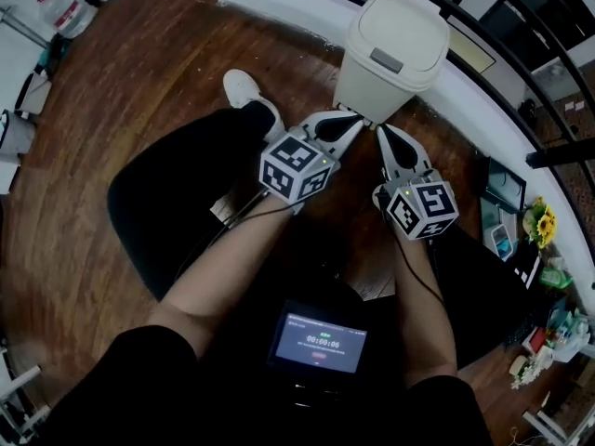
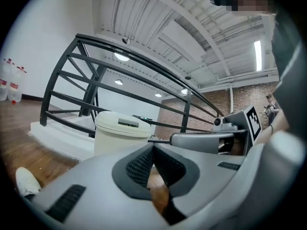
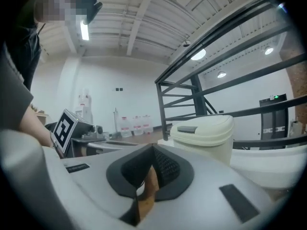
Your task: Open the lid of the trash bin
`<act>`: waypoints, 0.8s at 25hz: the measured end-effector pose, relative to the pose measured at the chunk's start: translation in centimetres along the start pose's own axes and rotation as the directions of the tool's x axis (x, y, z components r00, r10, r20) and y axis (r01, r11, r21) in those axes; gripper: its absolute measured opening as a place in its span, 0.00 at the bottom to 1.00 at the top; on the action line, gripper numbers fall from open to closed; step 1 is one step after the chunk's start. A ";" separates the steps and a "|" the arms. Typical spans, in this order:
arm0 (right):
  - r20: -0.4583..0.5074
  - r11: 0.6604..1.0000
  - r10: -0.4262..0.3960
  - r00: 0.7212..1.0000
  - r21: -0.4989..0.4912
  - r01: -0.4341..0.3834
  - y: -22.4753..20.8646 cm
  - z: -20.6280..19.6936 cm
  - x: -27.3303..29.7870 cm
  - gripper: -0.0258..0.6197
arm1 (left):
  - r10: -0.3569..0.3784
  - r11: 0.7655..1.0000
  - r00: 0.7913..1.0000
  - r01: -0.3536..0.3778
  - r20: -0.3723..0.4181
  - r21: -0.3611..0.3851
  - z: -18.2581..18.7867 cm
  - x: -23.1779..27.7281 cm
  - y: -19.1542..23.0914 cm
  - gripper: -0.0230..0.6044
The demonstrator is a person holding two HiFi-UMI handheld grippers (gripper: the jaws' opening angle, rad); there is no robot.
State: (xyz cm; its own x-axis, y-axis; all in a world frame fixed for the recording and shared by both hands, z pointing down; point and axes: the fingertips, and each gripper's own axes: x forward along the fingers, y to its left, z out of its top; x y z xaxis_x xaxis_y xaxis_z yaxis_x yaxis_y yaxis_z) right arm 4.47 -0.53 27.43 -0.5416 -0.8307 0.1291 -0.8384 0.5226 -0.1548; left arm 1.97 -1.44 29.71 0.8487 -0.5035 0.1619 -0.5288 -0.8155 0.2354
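Note:
A cream trash bin (image 1: 386, 59) stands on the wooden floor against a white curved ledge, its domed lid (image 1: 402, 23) down, with a grey push tab (image 1: 388, 60) near the front. Both grippers hover just in front of it, apart from it. My left gripper (image 1: 356, 120) is shut with nothing in it, tips pointing at the bin's lower front. My right gripper (image 1: 379, 130) is shut too, beside the left one. The left gripper view shows the bin (image 2: 121, 131) ahead beyond the closed jaws (image 2: 153, 146). In the right gripper view the bin (image 3: 205, 138) sits ahead right of the tips (image 3: 153, 149).
A white ledge (image 1: 483, 110) with a black metal railing (image 1: 521, 59) curves behind the bin. A white shoe (image 1: 249, 96) rests on the floor left of the grippers. Water bottles (image 1: 70, 3) stand far left. A phone (image 1: 318, 342) lies on the person's lap.

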 end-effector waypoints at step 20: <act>-0.165 0.966 -0.042 0.985 0.245 0.082 -14.5 -18.2 9.9 0.07 | 0.117 0.992 0.941 -0.123 -0.318 0.003 -18.9 14.7 13.0 0.07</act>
State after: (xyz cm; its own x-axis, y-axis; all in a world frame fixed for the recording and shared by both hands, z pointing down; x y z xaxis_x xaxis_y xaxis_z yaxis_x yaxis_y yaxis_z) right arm 10.14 -12.80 48.80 -0.5089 -0.8087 0.2949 -0.8393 0.3899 -0.3790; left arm 7.33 -14.04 53.25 0.7321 -0.4788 0.4846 -0.6291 -0.7481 0.2112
